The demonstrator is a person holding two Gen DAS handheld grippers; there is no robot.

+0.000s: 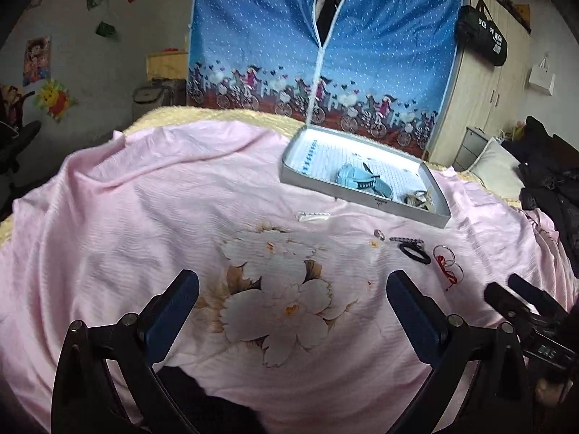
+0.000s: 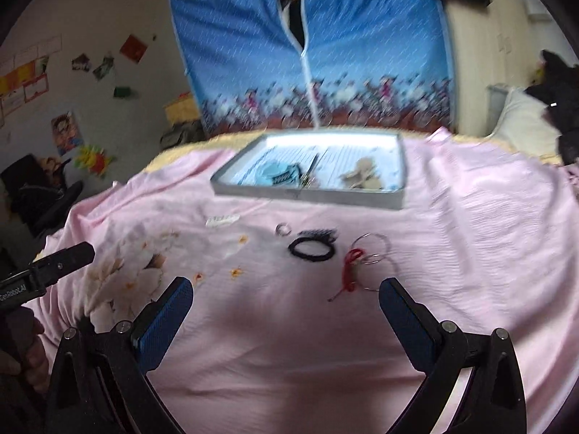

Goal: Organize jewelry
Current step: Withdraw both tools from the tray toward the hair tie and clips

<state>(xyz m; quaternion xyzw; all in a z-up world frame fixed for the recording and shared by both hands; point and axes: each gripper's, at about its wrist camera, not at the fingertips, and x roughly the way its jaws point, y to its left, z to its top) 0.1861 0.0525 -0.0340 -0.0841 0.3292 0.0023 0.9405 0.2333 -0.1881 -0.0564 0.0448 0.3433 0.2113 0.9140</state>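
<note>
Inspecting a pink bedspread (image 1: 144, 217) with jewelry laid out ahead of both grippers.

We note the left gripper (image 1: 293, 296) spread wide and empty above the printed flower (image 1: 282, 282); the right gripper (image 2: 286, 298) likewise spread and holding nothing. Just beyond the right gripper lie silver hoops (image 2: 372, 249) with a red cord (image 2: 349, 271), a black hair tie (image 2: 311, 249) left of them, a small ring (image 2: 283, 229) and a white clip (image 2: 221, 220). Farther off sits the open grey box (image 2: 401, 166), already holding pieces, well apart from both grippers.
</note>
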